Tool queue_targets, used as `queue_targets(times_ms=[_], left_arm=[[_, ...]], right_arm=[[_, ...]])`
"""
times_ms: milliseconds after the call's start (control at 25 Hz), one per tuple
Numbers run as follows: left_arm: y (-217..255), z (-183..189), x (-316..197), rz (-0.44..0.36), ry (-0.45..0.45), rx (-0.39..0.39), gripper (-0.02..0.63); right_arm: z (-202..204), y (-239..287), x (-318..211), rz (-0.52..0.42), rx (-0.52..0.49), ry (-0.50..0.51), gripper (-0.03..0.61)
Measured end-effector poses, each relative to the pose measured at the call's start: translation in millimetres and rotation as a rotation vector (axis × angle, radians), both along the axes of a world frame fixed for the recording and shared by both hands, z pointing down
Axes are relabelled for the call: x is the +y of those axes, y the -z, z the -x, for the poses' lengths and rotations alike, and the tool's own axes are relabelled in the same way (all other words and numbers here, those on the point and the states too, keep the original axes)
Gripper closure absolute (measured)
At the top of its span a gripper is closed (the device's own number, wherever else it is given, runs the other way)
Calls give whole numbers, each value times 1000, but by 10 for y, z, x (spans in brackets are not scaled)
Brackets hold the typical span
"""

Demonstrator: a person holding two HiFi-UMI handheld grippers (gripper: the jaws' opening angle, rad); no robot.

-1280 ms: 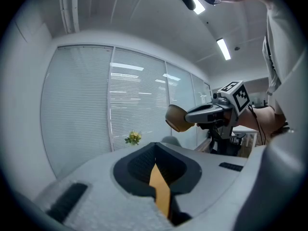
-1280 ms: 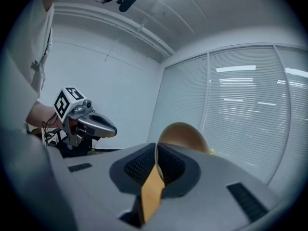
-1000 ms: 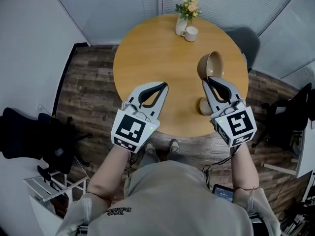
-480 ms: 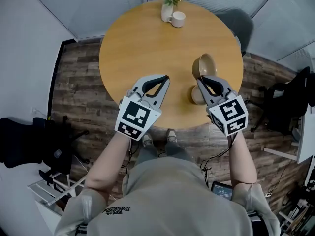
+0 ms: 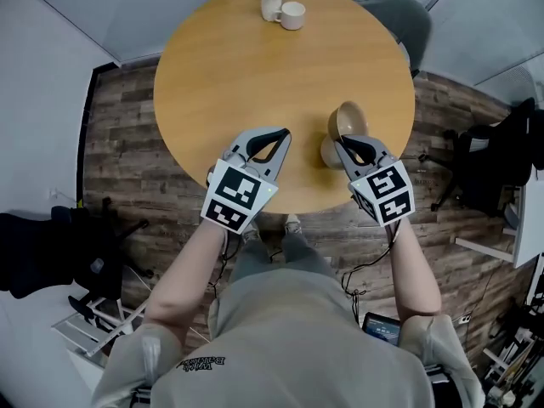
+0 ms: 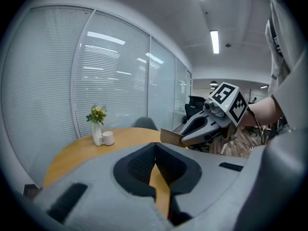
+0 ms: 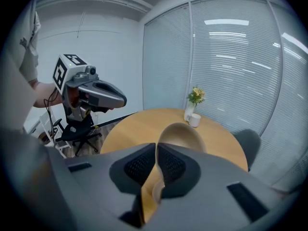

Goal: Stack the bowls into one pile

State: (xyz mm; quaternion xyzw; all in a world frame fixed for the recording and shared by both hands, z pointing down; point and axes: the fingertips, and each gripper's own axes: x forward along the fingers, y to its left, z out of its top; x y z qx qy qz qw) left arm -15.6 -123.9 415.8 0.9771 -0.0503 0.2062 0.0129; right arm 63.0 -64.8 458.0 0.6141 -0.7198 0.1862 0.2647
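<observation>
Right now I am gripping the upper bowl (image 5: 348, 119) by its rim with the right gripper (image 5: 347, 143). Its jaws are clenched on the thin wall. The bowl is hanging tilted on edge just above the second bowl (image 5: 329, 153), which is sitting on the round wooden table (image 5: 238, 66) near its front right edge. The left gripper (image 5: 281, 134) is hovering over the table's near edge, apart from both bowls, with its jaws pressed together and nothing between them.

I am judging these beige bowls to be rigid and glazed, probably ceramic. That would make them fairly heavy for a rim pinch, slick, and liable to chip if one knocks the other. A hold at a single spot on the rim is likely letting the bowl pivot. I am thinking it wants a deep bite on the wall and a slow, levelled lowering into the bowl beneath.

I am counting two bowls and two grippers, plus one white mug (image 5: 292, 15) and one vase of flowers (image 5: 271, 3) at the table's far edge.
</observation>
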Motion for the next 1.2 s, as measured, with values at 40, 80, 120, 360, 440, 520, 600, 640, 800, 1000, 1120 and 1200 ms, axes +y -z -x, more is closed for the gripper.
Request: queue_targets(times_ms=[40,80,120,360,440,520,600,640,800,1000,1120,1200], left_arm=[[-53,-25,24,7,-4,-7,595],[-109,-48,47,15,-8,-14,595],[-168,-69,68,23,-10,-21,595],[-535,-107,174,63,-22,-86,595],[-630,-97,213,73,-27,-101,595],[-703,-105,240,84,-29,-109,595],[-777,-119,265,93,-29,-119,595],[-819,-121,278,97,-30,-126,595],[-996,-112,353,113,-43,-164,595],[-1179,-128,449,135,-57,-197,595],[-1247,-141,515,132,-67,-214,595],[-1288,-144,547,137,-69,-223,595]], right_arm=[[5,-61,5,12,-7,2,543],[8,-125,12,24,-16,2,542],[3,-200,27,37,-21,2,543],[-17,-655,118,123,-54,-21,543],[10,-798,151,152,-70,-24,543],[15,-936,188,177,-86,-25,542],[0,-1072,235,200,-96,-29,543],[-10,-1143,262,211,-96,-29,542],[-13,-1386,343,259,-73,-13,543],[-5,-1629,376,305,-76,-2,541],[1,-1743,391,325,-87,0,541],[-16,-1813,406,340,-81,1,541]])
